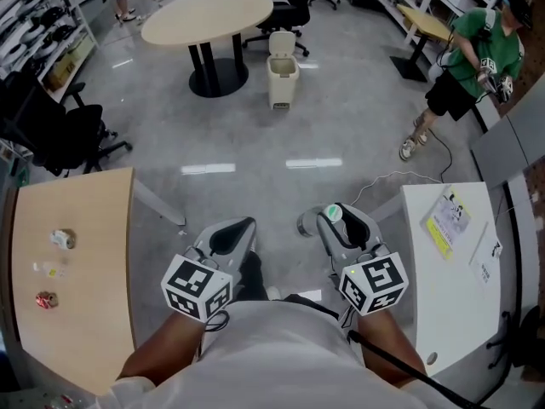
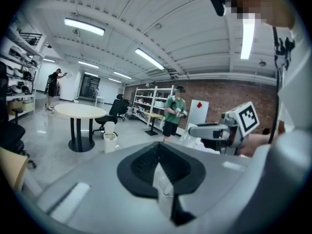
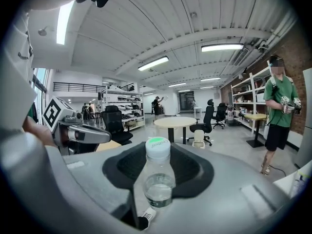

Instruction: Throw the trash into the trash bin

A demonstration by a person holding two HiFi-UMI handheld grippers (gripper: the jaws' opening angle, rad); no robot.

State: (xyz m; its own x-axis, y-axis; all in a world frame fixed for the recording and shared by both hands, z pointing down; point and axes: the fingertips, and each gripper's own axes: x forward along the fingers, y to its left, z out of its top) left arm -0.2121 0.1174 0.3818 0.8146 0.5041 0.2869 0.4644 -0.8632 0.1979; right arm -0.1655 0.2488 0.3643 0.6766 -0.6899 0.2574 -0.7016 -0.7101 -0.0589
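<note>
The right gripper (image 1: 334,221) is closed on a clear bottle (image 3: 157,177), which is held along the jaws with its green cap pointing forward. The left gripper (image 1: 232,235) is pinched narrow on a small pale wrapper (image 2: 163,182). The trash bin (image 1: 282,77), lid raised, is seen well ahead of both grippers, beside a round table (image 1: 209,15).
</note>
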